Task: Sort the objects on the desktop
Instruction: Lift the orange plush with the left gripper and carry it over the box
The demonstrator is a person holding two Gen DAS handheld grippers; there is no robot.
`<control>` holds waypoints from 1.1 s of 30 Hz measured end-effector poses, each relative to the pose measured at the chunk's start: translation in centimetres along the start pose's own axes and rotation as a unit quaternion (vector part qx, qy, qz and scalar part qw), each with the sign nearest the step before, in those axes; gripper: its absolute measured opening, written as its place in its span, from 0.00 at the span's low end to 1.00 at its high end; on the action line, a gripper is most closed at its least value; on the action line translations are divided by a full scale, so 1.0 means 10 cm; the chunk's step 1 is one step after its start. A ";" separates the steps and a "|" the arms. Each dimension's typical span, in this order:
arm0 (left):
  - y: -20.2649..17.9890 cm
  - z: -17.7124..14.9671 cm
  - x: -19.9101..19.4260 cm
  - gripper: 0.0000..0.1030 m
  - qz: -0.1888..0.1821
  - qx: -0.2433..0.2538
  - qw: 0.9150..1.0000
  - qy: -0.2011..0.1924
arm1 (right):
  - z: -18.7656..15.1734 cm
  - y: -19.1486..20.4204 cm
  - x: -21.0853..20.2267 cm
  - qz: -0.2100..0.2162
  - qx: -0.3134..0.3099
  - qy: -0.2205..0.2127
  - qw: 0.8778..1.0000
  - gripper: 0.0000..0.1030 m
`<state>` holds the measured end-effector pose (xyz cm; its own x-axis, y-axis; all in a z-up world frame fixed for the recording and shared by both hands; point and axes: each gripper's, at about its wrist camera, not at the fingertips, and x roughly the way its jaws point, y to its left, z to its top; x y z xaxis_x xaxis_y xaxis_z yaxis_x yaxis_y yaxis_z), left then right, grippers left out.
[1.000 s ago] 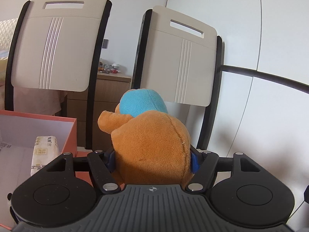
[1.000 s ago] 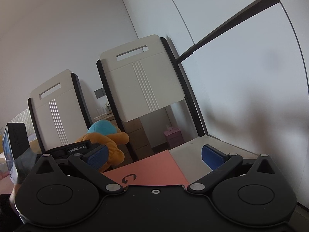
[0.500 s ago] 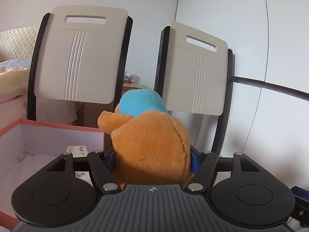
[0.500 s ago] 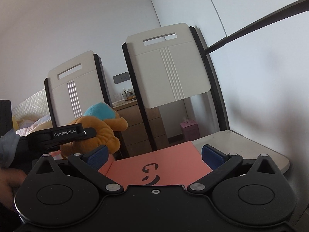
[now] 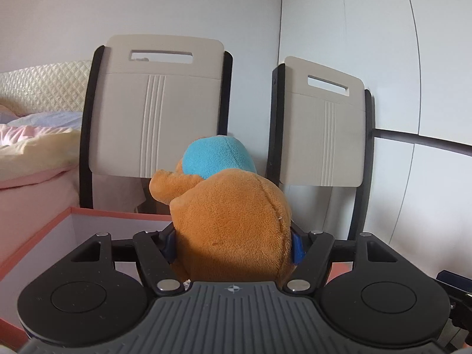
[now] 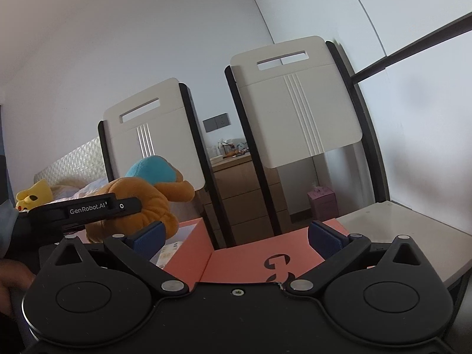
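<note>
An orange plush toy with a blue head (image 5: 230, 215) fills the middle of the left wrist view, and my left gripper (image 5: 233, 243) is shut on its body. It hangs above the open pink box (image 5: 38, 236), whose white inside shows at lower left. In the right wrist view the same plush toy (image 6: 138, 197) is seen at left, held in the black left gripper (image 6: 129, 206) over the pink box (image 6: 191, 244). My right gripper (image 6: 236, 234) stands open, nothing between its blue pads, above the pink box lid (image 6: 265, 259).
Two cream chair backs (image 5: 159, 106) (image 5: 321, 129) stand behind the table. A bed with pink bedding (image 5: 32, 153) lies at far left. A yellow plush (image 6: 34, 196) rests on the bed. The white table edge (image 6: 413, 227) and a wall are at the right.
My left gripper has carried the plush toy left and up over the box. The right gripper has swung left, bringing the box lid and both chairs into view.
</note>
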<state>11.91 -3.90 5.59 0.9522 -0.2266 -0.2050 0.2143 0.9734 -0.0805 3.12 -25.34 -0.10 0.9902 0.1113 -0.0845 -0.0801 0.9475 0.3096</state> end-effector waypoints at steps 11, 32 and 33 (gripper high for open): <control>0.59 0.11 -0.21 0.70 0.055 0.002 0.998 -0.007 | -0.11 0.27 0.25 0.052 0.018 0.018 0.998 0.99; 1.29 -0.08 0.19 0.71 0.121 -0.023 0.991 0.056 | -0.17 0.32 0.39 0.062 0.017 0.040 0.997 0.99; 1.28 -0.09 0.20 0.71 0.120 -0.022 0.991 0.058 | -0.17 0.32 0.39 0.064 0.018 0.041 0.997 0.99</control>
<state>16.37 8.12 3.27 0.9426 0.0055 -0.3338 -0.0267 0.9979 -0.0588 6.53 -21.37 -1.06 0.9596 0.2552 -0.1187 -0.1986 0.9128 0.3569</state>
